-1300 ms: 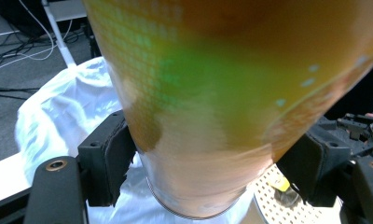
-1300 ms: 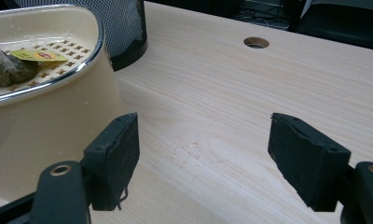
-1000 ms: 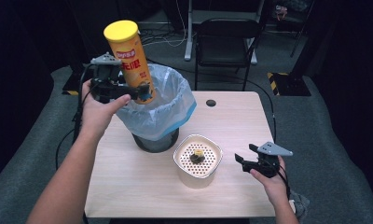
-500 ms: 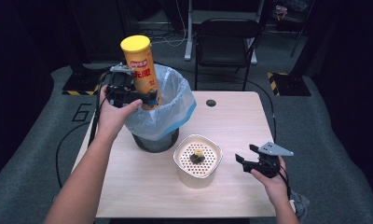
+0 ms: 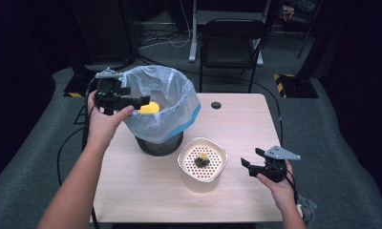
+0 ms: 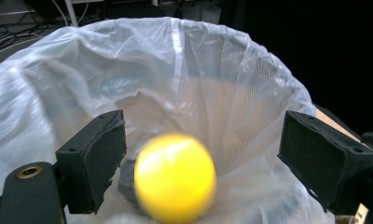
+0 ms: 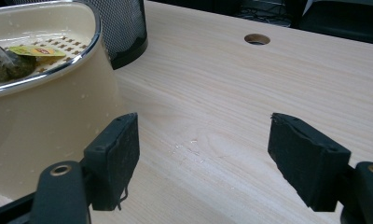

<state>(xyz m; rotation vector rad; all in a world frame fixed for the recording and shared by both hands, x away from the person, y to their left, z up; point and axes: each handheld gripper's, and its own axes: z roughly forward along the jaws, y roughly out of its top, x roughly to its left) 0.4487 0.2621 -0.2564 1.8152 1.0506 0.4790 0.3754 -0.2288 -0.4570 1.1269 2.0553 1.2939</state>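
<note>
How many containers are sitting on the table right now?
2: the lined trash bin at the table's left, and the cream strainer bowl near the middle. None look hidden.

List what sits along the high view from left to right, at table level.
Left tool at the bin's rim → lined waste bin with the yellow can dropping inside → cream strainer bowl → right tool held low over the table.

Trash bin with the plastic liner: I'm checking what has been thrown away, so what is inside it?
Inside the bin, a yellow can shows its round end between the left gripper's open jaws. The liner hides anything beneath.
</note>
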